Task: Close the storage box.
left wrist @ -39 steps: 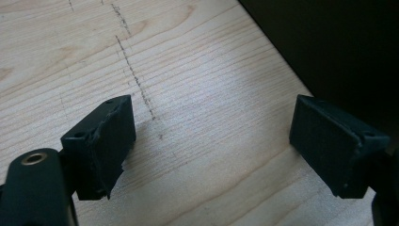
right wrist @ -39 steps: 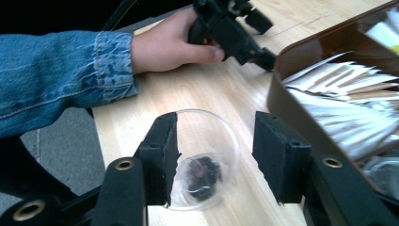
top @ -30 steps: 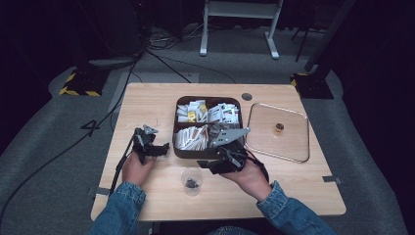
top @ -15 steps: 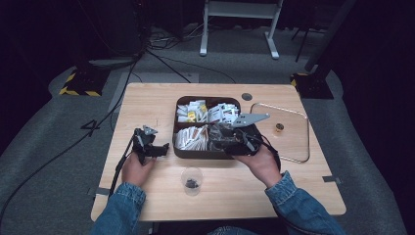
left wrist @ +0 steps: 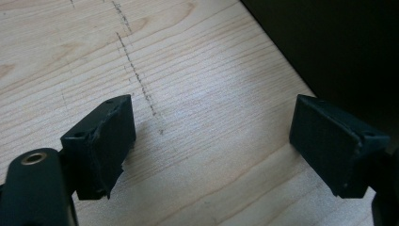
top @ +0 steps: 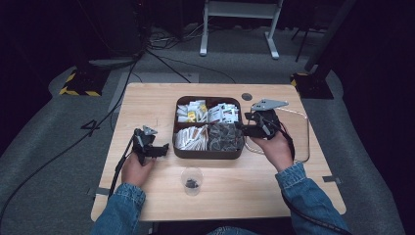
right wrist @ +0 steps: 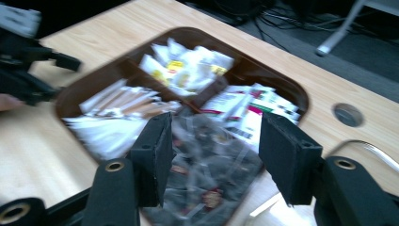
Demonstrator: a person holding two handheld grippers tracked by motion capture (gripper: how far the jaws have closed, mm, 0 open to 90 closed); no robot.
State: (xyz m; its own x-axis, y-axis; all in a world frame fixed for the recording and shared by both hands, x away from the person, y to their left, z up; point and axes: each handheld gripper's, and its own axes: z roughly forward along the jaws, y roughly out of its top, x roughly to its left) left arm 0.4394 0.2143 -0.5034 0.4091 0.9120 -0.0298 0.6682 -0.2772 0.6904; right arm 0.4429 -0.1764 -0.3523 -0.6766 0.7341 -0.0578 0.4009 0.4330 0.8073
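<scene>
Our left tongs (top: 164,147) rest apart on the pale wooden worktop (top: 147,103), just beside the dark brown four-compartment tray (top: 208,154). A clear plastic cup (top: 191,180) stands near the front edge. Our right tongs (right wrist: 211,155) hover at the tray's right side over its dark clear-wrapped packets (right wrist: 207,174); they have just been opening, nothing between them.

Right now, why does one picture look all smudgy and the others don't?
The right gripper view is smeared by motion blur: the packets in the brown tray look streaky. The left gripper view is sharp, showing fine wood grain on the table. The high view is sharp but dim, with a dark room around the lit tabletop.
</scene>
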